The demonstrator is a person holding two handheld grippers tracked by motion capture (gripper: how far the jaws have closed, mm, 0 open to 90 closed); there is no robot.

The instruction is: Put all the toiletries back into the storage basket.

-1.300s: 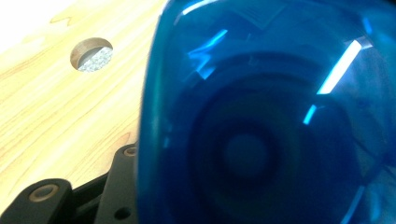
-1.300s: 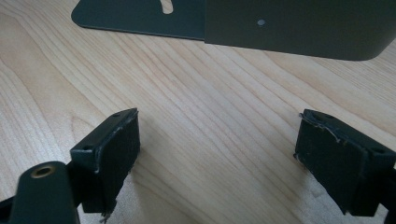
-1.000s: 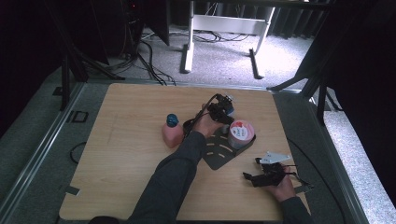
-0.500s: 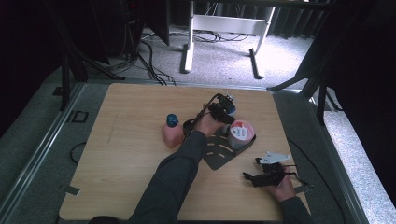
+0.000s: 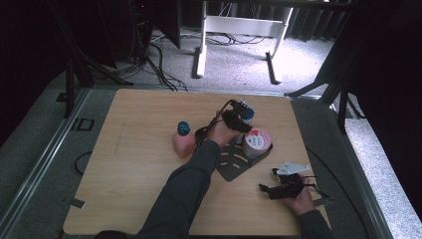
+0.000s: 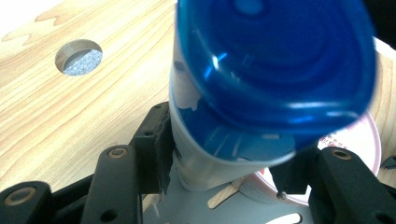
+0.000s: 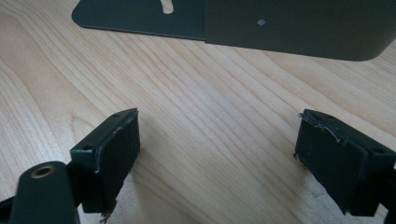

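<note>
Hardly anything has shifted over the last second: the left gripper (image 5: 238, 119) still hangs at the far end of the dark metal rack (image 5: 232, 164), and the right gripper (image 5: 279, 189) still rests low by the near right edge of the table (image 5: 129, 144). Nearest us, that right gripper sits with its jaws spread wide and nothing between them, bare wood underneath and the rack's dark wall just beyond. Moving out, the pink bottle (image 5: 183, 139) with its blue cap stands alone left of the rack, while the pink-rimmed tub (image 5: 257, 142) sits on the rack. Farthest out, the left gripper has its jaws clamped on the white body of the blue-capped bottle (image 6: 261, 88), just below the cap, and the bottle leans in the grip. By the look of it, it is a light, stiff plastic bottle with a smooth, probably slippery wall. I would take it lower on the body, since this high grip lets it swing.
</note>
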